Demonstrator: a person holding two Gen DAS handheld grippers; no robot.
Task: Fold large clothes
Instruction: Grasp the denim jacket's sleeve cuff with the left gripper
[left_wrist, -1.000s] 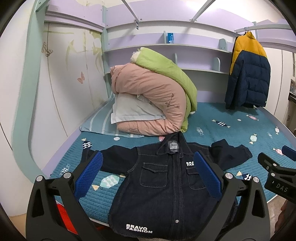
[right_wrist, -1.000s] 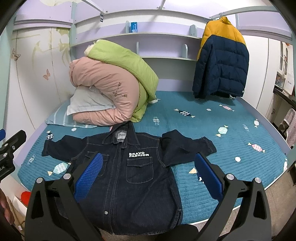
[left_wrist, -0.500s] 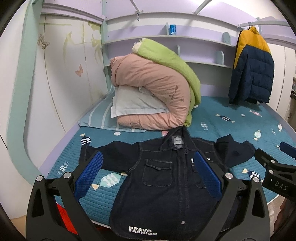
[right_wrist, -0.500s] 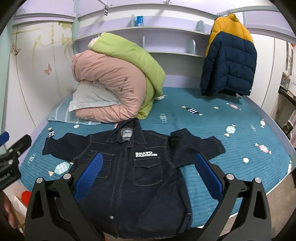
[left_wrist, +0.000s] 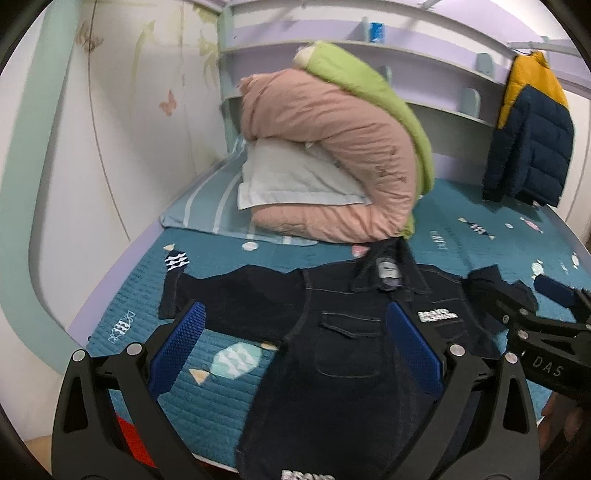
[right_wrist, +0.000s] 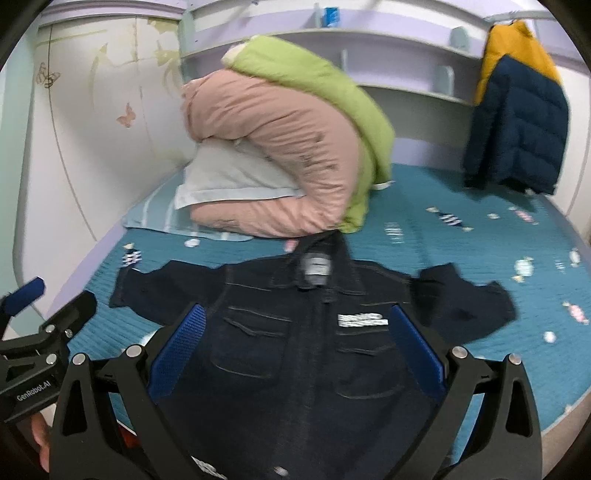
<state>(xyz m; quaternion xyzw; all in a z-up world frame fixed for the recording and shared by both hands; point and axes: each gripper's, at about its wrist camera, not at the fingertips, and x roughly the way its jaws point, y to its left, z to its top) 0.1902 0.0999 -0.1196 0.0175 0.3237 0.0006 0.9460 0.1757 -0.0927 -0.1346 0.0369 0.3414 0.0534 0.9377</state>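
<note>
The left claw (left_wrist: 293, 349) gapes wide and empty at lower centre of its view, above the jacket (left_wrist: 343, 354) lying flat and buttoned on the bed (left_wrist: 461, 243). The right claw (right_wrist: 295, 349) is equally wide, holding nothing. No fold looks started; sleeves and body remain.

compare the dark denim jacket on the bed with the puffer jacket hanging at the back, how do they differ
The denim jacket lies flat, front up, sleeves spread on the teal bed cover; the puffer jacket hangs upright from a rail. The denim jacket is one dark colour with white lettering on the chest; the puffer jacket is yellow on top and navy below. The denim jacket looks thin, with flap pockets; the puffer jacket is quilted and bulky. Both are dark, long-sleeved outerwear.
</note>
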